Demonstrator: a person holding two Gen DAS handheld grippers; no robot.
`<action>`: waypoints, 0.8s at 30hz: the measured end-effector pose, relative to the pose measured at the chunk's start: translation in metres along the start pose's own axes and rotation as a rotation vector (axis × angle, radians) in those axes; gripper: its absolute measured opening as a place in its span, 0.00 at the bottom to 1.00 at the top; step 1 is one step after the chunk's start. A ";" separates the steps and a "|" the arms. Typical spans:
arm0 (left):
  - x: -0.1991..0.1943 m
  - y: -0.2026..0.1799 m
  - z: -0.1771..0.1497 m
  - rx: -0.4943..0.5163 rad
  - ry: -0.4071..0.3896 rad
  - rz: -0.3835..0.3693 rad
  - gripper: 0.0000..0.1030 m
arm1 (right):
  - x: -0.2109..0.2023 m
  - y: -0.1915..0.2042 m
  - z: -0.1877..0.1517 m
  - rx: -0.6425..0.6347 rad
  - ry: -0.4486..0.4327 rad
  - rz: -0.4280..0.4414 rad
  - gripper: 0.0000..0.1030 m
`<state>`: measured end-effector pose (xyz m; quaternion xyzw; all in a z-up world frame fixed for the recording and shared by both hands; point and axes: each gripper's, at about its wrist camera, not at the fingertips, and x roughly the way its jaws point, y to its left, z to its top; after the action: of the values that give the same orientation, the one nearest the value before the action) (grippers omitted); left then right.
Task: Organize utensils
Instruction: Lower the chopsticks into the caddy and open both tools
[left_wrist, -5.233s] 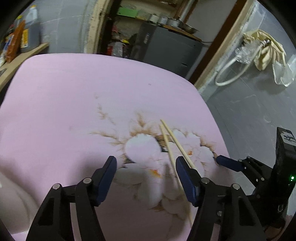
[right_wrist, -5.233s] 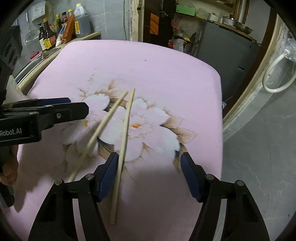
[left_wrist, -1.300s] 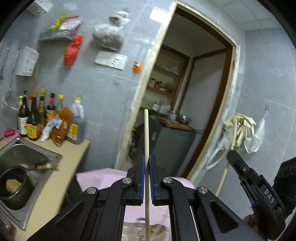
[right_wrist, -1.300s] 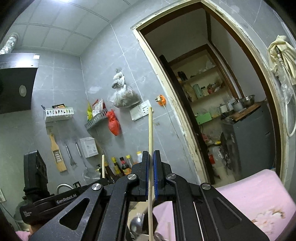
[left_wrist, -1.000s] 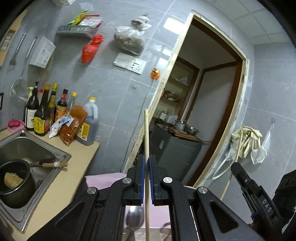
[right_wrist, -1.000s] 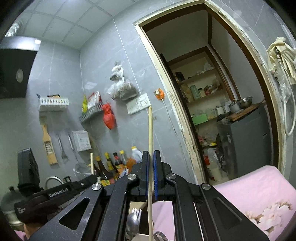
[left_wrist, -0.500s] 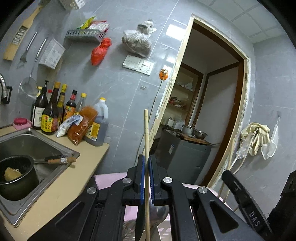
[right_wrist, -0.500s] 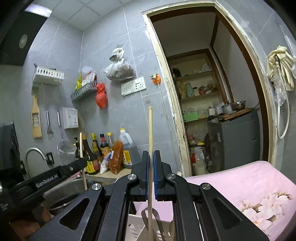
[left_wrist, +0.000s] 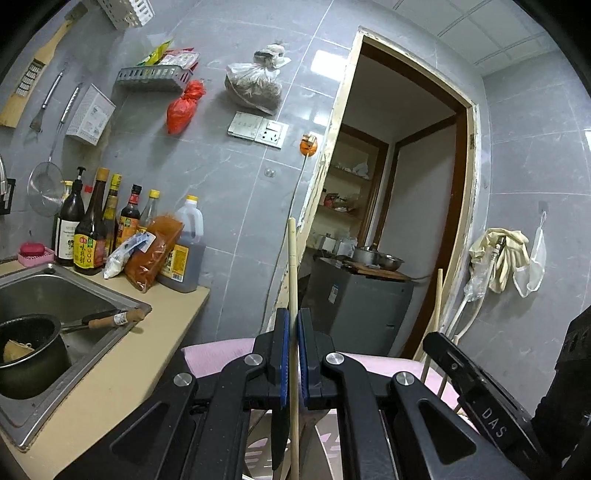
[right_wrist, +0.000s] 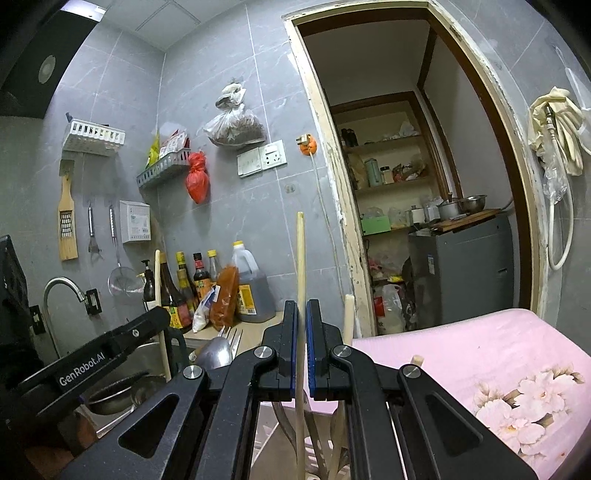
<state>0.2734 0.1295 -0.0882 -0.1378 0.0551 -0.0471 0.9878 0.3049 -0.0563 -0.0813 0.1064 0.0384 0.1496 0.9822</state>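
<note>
Left wrist view, from the left edge: we see a steel sink (left_wrist: 74, 295) sunk in the beige tabletop (left_wrist: 122, 373), with a dark round pot (left_wrist: 31, 354) sitting in it, and a row of sauce bottles (left_wrist: 99, 229) against the grey tiled wall. In the middle, our left gripper (left_wrist: 291, 354) has its blue-padded black fingers (left_wrist: 283, 354) pressed onto a pale wooden chopstick (left_wrist: 292, 266), which stands upright between them, its top rising above them and its lower end running down out of sight below. Behind the fingers lies a pink flower-printed cloth (left_wrist: 218, 354). Further right, the right gripper (left_wrist: 439, 341) pokes in, holding a second pale wooden chopstick (left_wrist: 437, 295) upright.

In the right wrist view, the left gripper (right_wrist: 162, 319) reaches in from the left with its chopstick (right_wrist: 159, 280) upright. Just right of it, a steel spoon (right_wrist: 216, 352) and a fork (right_wrist: 232, 338) stick up from below. In the centre, the right gripper (right_wrist: 301, 350) pinches its own chopstick (right_wrist: 301, 258) upright, fingers (right_wrist: 291, 350) tight against it. We cannot make out what the lower ends reach. Another wooden stick-end (right_wrist: 348, 317) stands just to the right, and the pink cloth (right_wrist: 461, 347) spreads beyond.
</note>
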 end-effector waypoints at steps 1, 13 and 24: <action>0.000 0.000 -0.001 0.003 -0.007 -0.002 0.05 | 0.001 -0.001 -0.002 -0.001 0.000 -0.001 0.04; 0.003 -0.002 0.001 0.042 -0.021 -0.024 0.05 | 0.003 -0.001 -0.007 -0.003 0.005 0.012 0.04; -0.007 -0.004 -0.001 0.067 0.021 -0.029 0.05 | 0.002 -0.002 -0.009 0.016 0.051 0.028 0.04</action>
<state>0.2660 0.1264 -0.0878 -0.1049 0.0619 -0.0649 0.9904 0.3067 -0.0560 -0.0911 0.1109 0.0632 0.1657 0.9779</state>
